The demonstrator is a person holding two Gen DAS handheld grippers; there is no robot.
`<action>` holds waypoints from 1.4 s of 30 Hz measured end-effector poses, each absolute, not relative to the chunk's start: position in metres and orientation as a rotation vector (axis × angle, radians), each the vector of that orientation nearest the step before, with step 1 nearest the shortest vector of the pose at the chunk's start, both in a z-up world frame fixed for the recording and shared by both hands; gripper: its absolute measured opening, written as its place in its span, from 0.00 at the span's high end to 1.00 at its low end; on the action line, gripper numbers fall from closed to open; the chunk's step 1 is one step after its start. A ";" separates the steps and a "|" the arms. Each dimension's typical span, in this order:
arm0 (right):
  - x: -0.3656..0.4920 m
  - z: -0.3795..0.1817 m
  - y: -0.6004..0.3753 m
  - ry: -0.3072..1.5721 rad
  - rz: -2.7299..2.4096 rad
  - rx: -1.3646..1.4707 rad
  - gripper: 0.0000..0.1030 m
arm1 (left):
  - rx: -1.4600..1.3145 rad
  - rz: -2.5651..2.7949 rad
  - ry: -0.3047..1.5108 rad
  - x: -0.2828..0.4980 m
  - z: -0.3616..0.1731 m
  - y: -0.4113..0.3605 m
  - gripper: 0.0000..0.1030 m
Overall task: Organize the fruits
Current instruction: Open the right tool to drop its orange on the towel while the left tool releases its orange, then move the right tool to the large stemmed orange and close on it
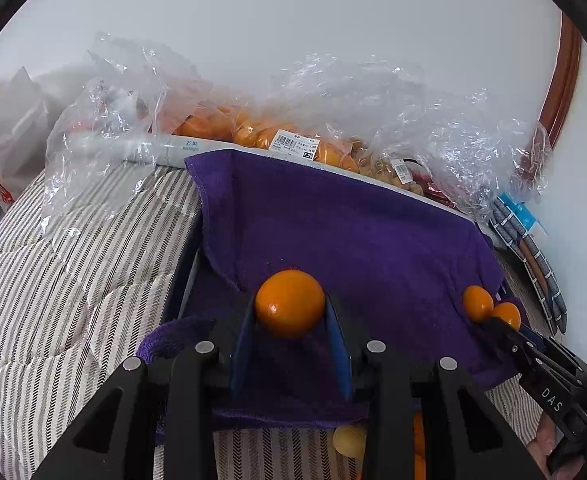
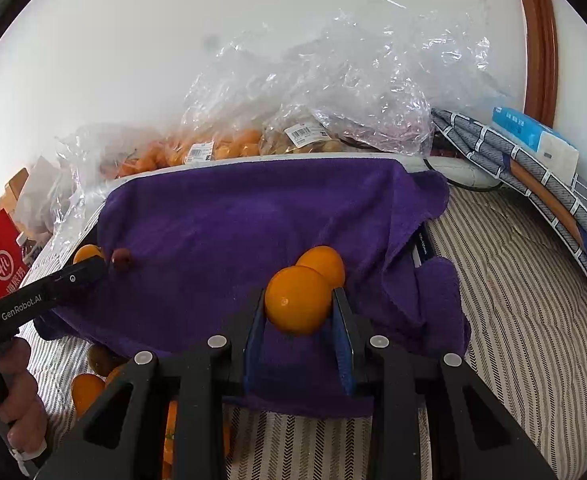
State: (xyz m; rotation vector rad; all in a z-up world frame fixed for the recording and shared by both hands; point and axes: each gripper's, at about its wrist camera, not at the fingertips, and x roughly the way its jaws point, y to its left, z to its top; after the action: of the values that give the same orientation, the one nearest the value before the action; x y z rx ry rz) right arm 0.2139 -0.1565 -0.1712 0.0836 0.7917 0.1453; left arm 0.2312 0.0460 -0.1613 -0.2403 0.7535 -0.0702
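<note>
A purple towel (image 1: 353,232) drapes a tray on the striped bedding (image 1: 73,280) below a white wall (image 1: 293,20). Each tool pinches 1 orange: left tool (image 1: 290,312) its orange (image 1: 290,303), right tool (image 2: 298,308) another orange (image 2: 298,300). Clear fruit bags (image 2: 313,92) line the wall.

Three glossy oranges over purple towel (image 1: 353,232): left orange (image 1: 290,303) clamped between blue pads; right orange (image 2: 298,300) likewise clamped, touching third orange (image 2: 324,262).

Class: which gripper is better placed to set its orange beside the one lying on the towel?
Right gripper: its held orange hangs next to the resting orange; the left gripper is farther away.
</note>
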 end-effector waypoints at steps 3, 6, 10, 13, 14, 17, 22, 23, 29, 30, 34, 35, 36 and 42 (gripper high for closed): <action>0.215 -0.172 -0.157 0.801 0.142 0.081 0.69 | -0.239 -0.074 0.763 0.229 -0.162 0.045 0.68; 0.215 -0.173 -0.157 0.804 0.143 0.081 0.69 | -0.225 -0.068 0.768 0.230 -0.163 0.044 0.68; 0.213 -0.170 -0.157 0.790 0.141 0.078 0.67 | -0.209 -0.064 0.770 0.231 -0.163 0.042 0.68; 0.208 -0.167 -0.158 0.765 0.127 0.069 0.51 | -0.209 -0.065 0.769 0.231 -0.163 0.042 0.68; 0.207 -0.165 -0.158 0.758 0.128 0.069 0.48 | -0.210 -0.065 0.766 0.230 -0.163 0.042 0.68; 0.204 -0.163 -0.158 0.738 0.113 0.072 0.42 | -0.218 -0.075 0.756 0.228 -0.161 0.041 0.63; 0.200 -0.163 -0.158 0.732 0.100 0.073 0.42 | -0.236 -0.095 0.718 0.222 -0.155 0.041 0.54; 0.199 -0.162 -0.158 0.724 0.100 0.076 0.42 | -0.228 -0.090 0.710 0.221 -0.154 0.041 0.54; 0.186 -0.151 -0.156 0.721 0.082 0.069 0.42 | -0.194 -0.064 0.665 0.211 -0.149 0.041 0.54; 0.181 -0.149 -0.155 0.732 0.092 0.077 0.42 | -0.185 -0.055 0.655 0.209 -0.148 0.041 0.53; 0.158 -0.145 -0.144 0.749 0.095 0.030 0.42 | -0.207 -0.041 0.647 0.202 -0.144 0.049 0.53; 0.153 -0.145 -0.142 0.750 0.095 0.019 0.42 | -0.216 -0.033 0.652 0.199 -0.144 0.052 0.53; 0.148 -0.146 -0.140 0.754 0.097 0.017 0.42 | -0.220 -0.024 0.651 0.195 -0.144 0.055 0.53; 0.123 -0.149 -0.130 0.779 0.118 0.022 0.42 | -0.239 0.025 0.661 0.159 -0.151 0.082 0.53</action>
State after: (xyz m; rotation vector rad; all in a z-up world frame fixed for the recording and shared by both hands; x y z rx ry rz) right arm 0.1232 -0.1305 -0.1493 0.0224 0.7788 0.1175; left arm 0.1588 0.0824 -0.1507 -0.2386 0.6609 0.0247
